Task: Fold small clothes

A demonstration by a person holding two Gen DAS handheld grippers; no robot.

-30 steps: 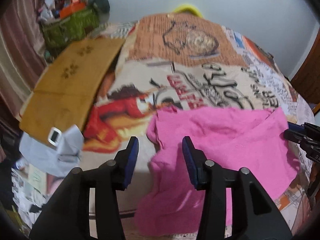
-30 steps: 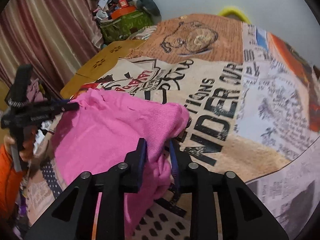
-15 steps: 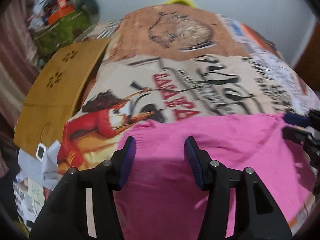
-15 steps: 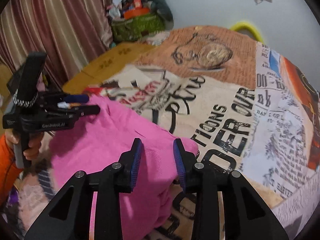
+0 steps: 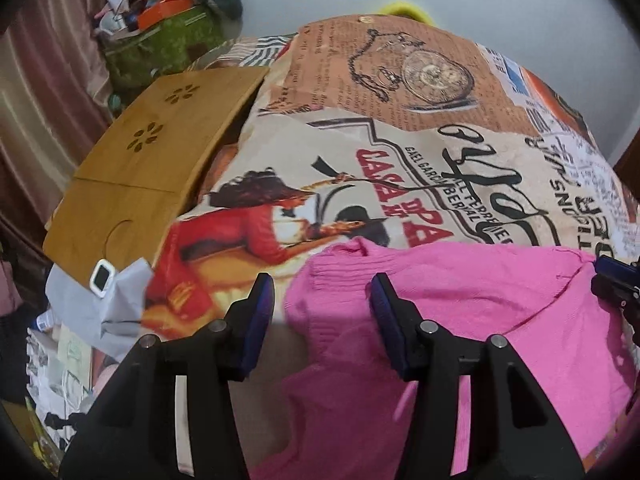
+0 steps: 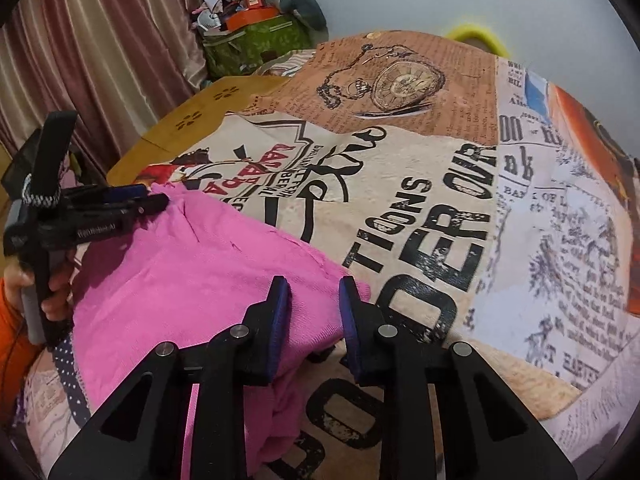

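Printed bedspread (image 5: pixel 400 152) with newspaper and pocket-watch motifs across mid-frame, wooden lap tray (image 5: pixel 152 168) at upper left, maroon curtain (image 6: pixel 100 52) behind. Pink knit garment (image 5: pixel 500 320) spread over the lower right of the left wrist view, its ribbed corner between the parted, non-pressing pads of the left hand-held gripper (image 5: pixel 322 308). Right hand-held gripper (image 6: pixel 314 320), jaws just closing, low centre of its own view with the garment's other corner between the pads; contact impossible to tell.
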